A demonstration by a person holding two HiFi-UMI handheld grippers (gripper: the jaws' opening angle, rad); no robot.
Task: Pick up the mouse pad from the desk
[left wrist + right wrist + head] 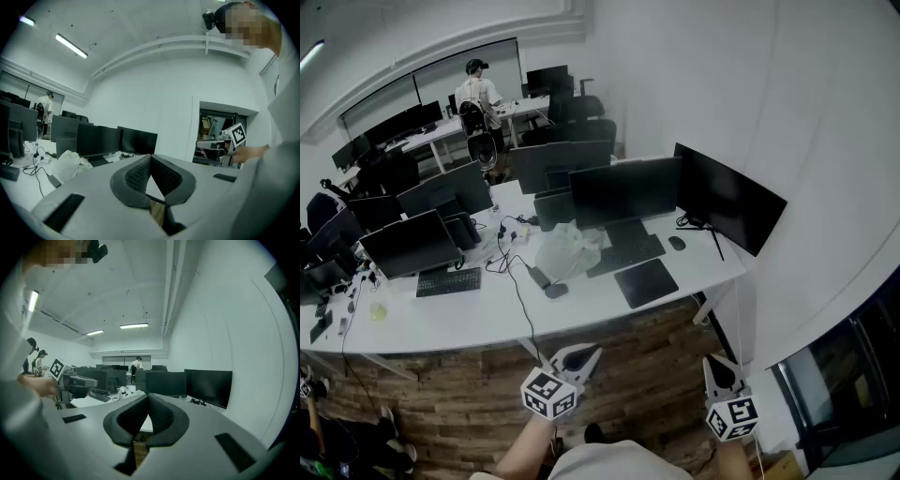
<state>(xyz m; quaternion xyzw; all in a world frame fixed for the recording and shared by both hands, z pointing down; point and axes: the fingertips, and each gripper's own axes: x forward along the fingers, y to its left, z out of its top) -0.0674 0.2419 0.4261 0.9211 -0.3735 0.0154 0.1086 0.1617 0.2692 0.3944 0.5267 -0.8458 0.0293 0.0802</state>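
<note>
Left gripper (581,354): jaws closed tip to tip, nothing between them; held clear of the desk (469,323), short of its front edge, over the plank floor (478,398).
Right gripper (713,362): jaws clenched together, empty; also short of the desk's front edge, off its right corner.
Mouse pad (646,281): dark, lying flat on the desk by the front edge, toward the right end; neither gripper touches it.
Keyboard (626,253): on the desk, further back from the front edge than the mouse pad.
Mouse (676,243): on the desk, toward its right end.
Monitors: one (625,191) upright at the back of the desk, another (727,197) angled at the desk's right end.
White bag (567,251): crumpled, near the middle of the desk.
Person (476,94): standing well beyond the desk, at the far end of the room.
</note>
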